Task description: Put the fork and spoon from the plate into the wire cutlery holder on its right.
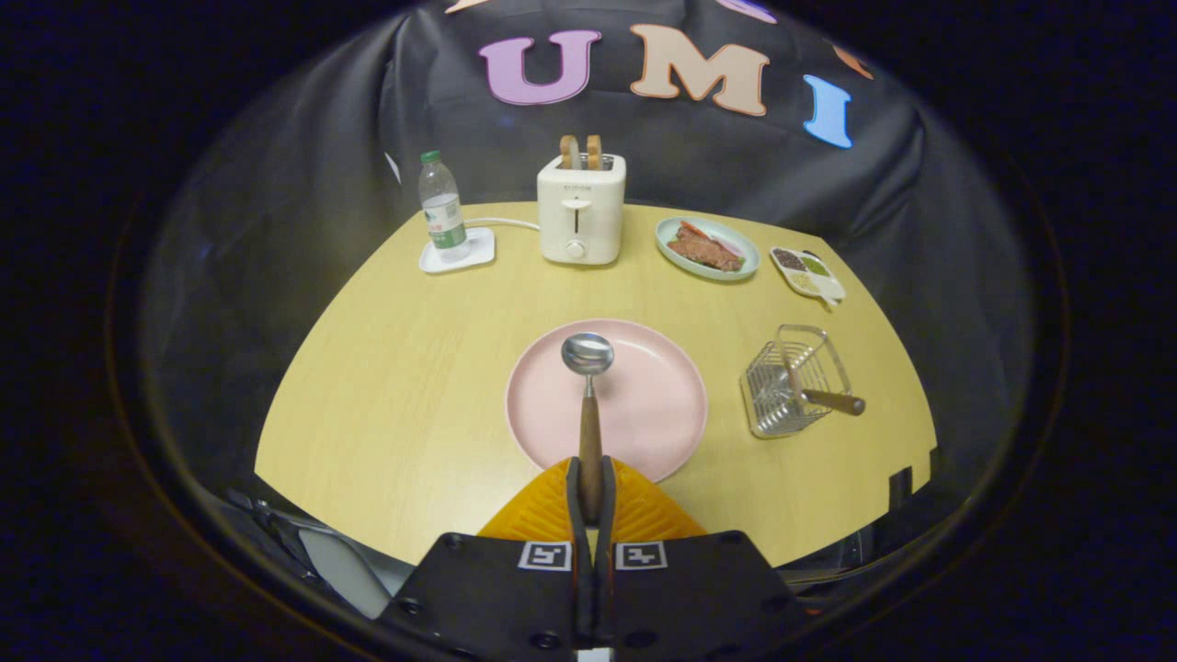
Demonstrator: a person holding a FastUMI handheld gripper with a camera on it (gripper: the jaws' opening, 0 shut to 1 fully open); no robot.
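Both fingers of the tongs clamp the spoon handle above the pink plate; no legible writing.

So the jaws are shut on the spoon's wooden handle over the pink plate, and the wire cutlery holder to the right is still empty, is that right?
Not quite. The gripper view shows the wire cutlery holder already has a wooden-handled utensil in it, leaning out to the right. The rest holds: the gripper has its jaws shut on the spoon by its wooden handle, over the pink plate.
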